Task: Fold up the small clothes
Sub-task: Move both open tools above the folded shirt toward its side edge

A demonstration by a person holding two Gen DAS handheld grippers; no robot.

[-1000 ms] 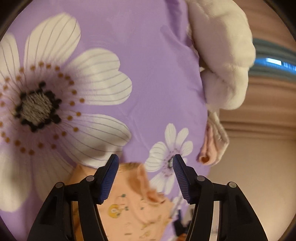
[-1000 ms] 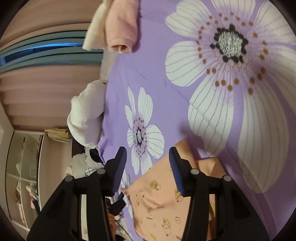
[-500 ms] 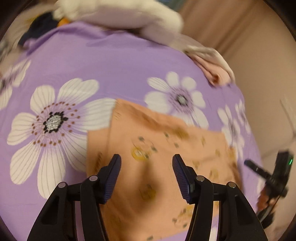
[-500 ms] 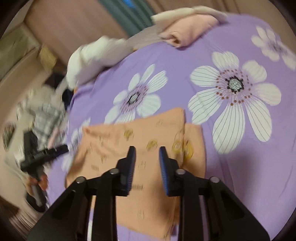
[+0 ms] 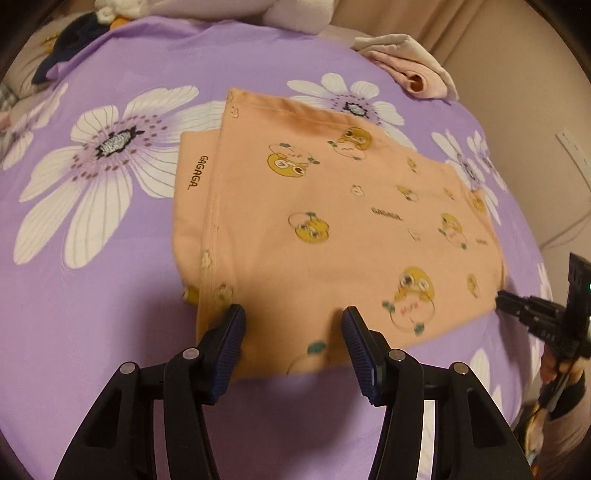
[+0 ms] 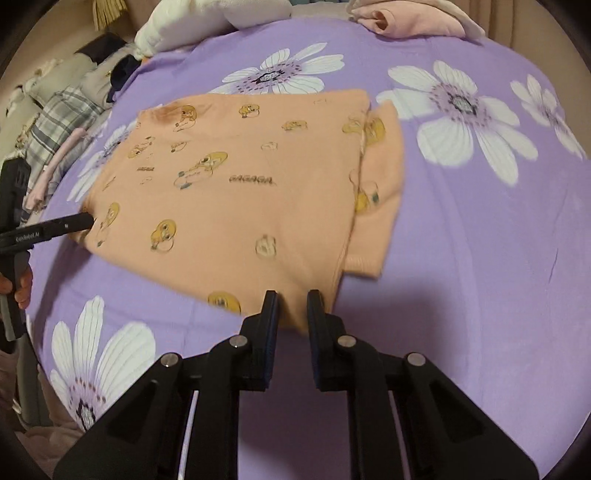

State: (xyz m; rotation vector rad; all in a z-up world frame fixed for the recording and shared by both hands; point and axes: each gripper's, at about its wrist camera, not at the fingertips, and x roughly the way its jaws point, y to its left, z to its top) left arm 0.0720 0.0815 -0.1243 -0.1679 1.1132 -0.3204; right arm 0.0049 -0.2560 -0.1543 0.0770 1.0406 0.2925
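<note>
I am working the peach printed garment [image 5: 332, 221], which is lying part-folded on the purple floral bedsheet [image 5: 92, 332].

Risk, as I judge it: the right gripper [image 6: 291, 314] is narrowing on the near hem, but its fingers are not visibly pinching the cloth. If they are catching only the top layer, lifting could peel the fold apart. The under layer is protruding to the right of the right fingers, so an uneven pull could skew it further. The left gripper [image 5: 291, 332] is hovering spread wide and gripping nothing; if it closes over the bedsheet, sheet and garment could lift together.

Position: in the left wrist view the near edge is lying directly between and beyond the left fingers, with the stepped layer edge just beside the left finger. In the right wrist view the near corner is sitting between the fingers, with a gap showing on each side. Folded pink clothes [image 6: 410, 18] are lying well beyond.
</note>
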